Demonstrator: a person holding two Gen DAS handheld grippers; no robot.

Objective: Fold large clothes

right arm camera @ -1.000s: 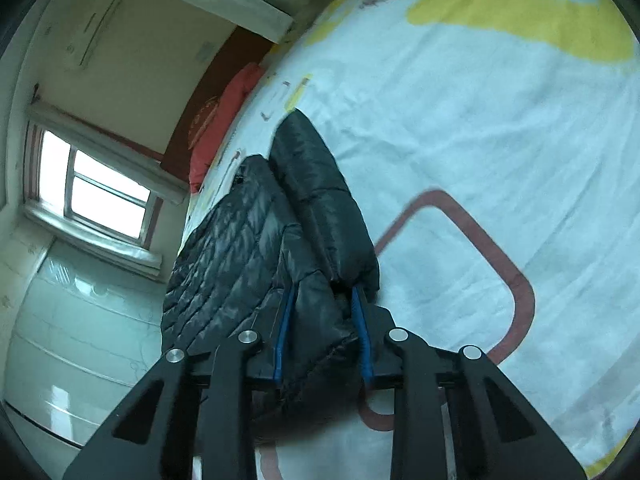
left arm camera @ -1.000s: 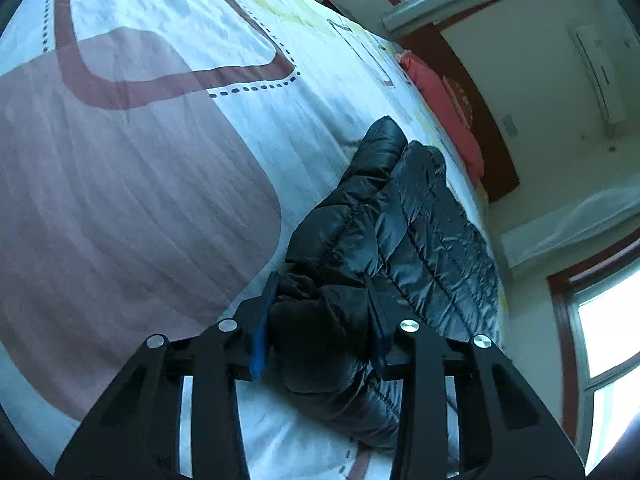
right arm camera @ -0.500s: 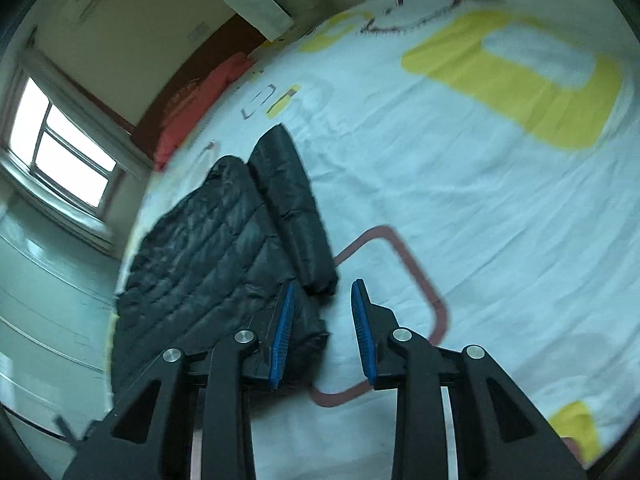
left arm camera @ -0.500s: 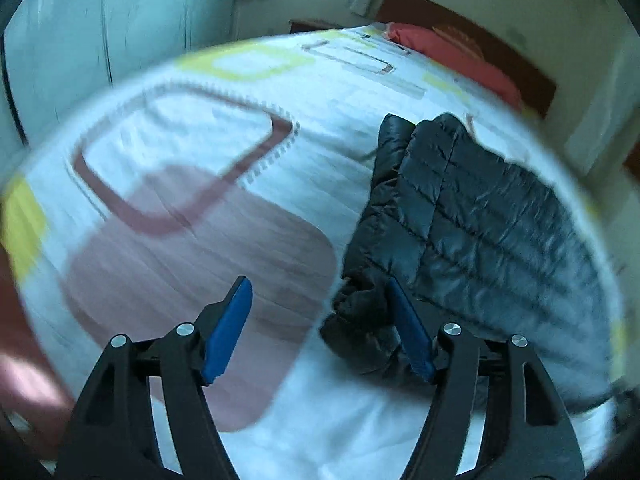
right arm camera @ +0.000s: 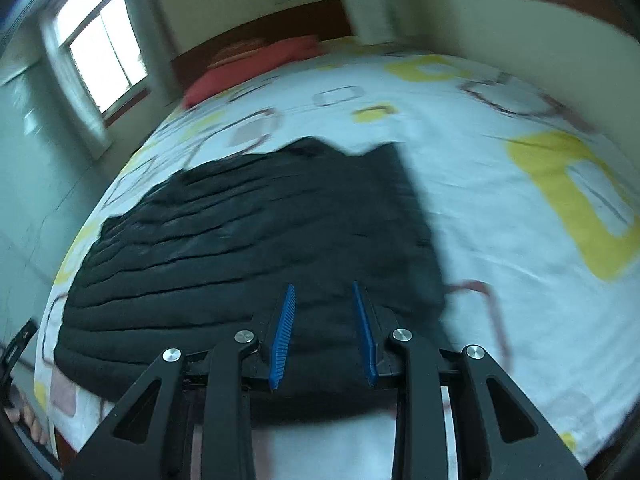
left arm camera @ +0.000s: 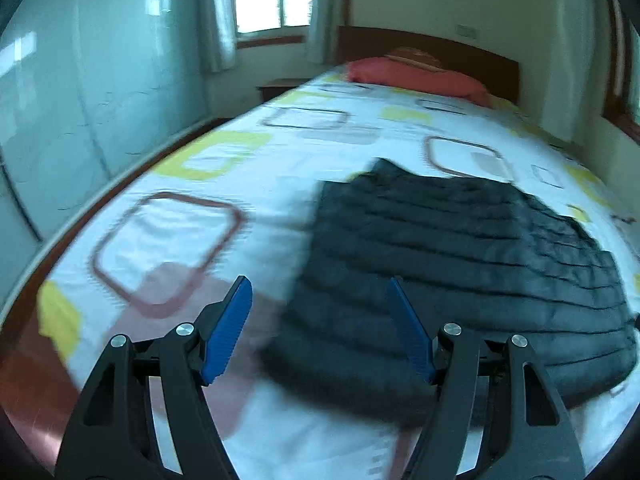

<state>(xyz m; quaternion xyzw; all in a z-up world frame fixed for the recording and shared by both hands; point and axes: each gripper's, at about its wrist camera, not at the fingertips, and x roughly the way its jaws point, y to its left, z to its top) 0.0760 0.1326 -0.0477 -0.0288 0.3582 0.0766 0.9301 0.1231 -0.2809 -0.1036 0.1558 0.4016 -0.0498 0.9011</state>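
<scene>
The black quilted down jacket [left arm camera: 460, 264] lies flat on the bed [left arm camera: 248, 168], folded into a wide block with stitched horizontal ribs. The left tongs [left arm camera: 318, 328] are wide open and empty; the jacket lies ahead of them, toward their right. The right tongs [right arm camera: 324, 330] stand slightly apart, holding nothing, above the jacket's near edge.

Both wrist views look down-forward over the bed [left arm camera: 280, 152] toward the headboard [left arm camera: 432, 46]; left from left side, right from right, sharing the jacket [right arm camera: 256, 240].
</scene>
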